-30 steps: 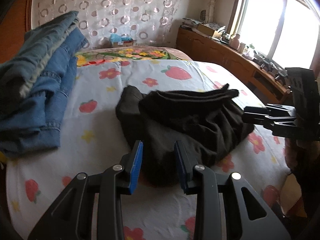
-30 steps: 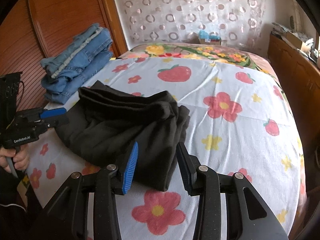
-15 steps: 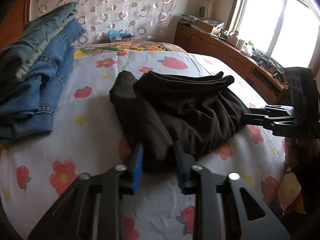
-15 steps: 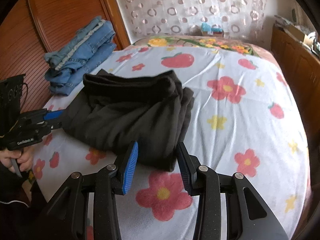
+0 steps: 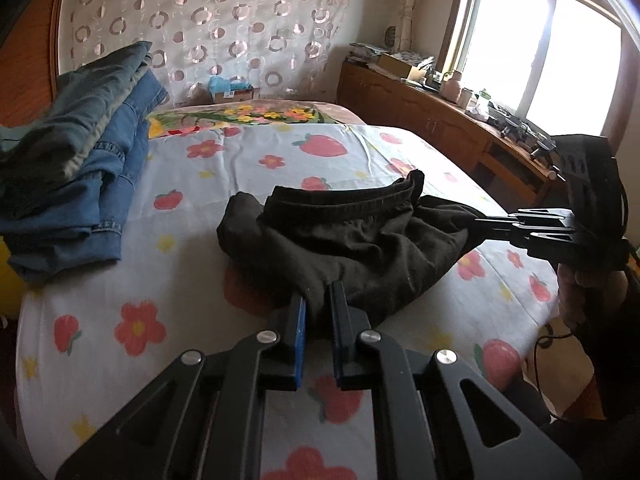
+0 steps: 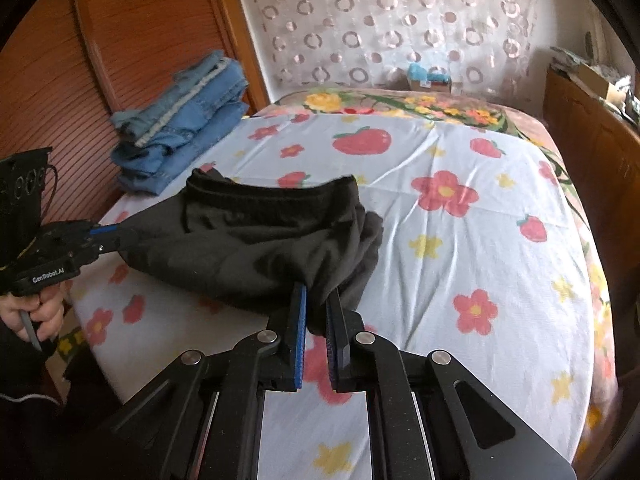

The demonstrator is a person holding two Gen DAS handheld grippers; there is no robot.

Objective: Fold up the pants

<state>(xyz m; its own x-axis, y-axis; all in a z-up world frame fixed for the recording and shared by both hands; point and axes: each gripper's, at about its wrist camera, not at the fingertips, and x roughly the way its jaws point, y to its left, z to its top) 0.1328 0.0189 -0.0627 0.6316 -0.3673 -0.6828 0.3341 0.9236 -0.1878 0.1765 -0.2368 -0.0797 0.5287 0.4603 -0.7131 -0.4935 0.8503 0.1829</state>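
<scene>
The bed [image 6: 460, 248] takes most of the room, covered with a white sheet printed with red flowers and strawberries. A wooden panel [image 6: 132, 40] stands along one side, a curtain with rings [image 5: 208, 24] hangs behind the head end, and a low wooden cabinet [image 5: 432, 120] runs under the bright window [image 5: 560, 52]. The black pants [image 5: 352, 240] lie bunched near the foot edge of the bed. The left gripper [image 5: 318, 312] is closing on one corner of the cloth, which sits between its jaws. The right gripper [image 6: 318, 312] is closing on the other corner in the same way. A stack of folded jeans [image 6: 180, 128] rests near the wooden panel, apart from the pants. The middle and far part of the sheet is free.
</scene>
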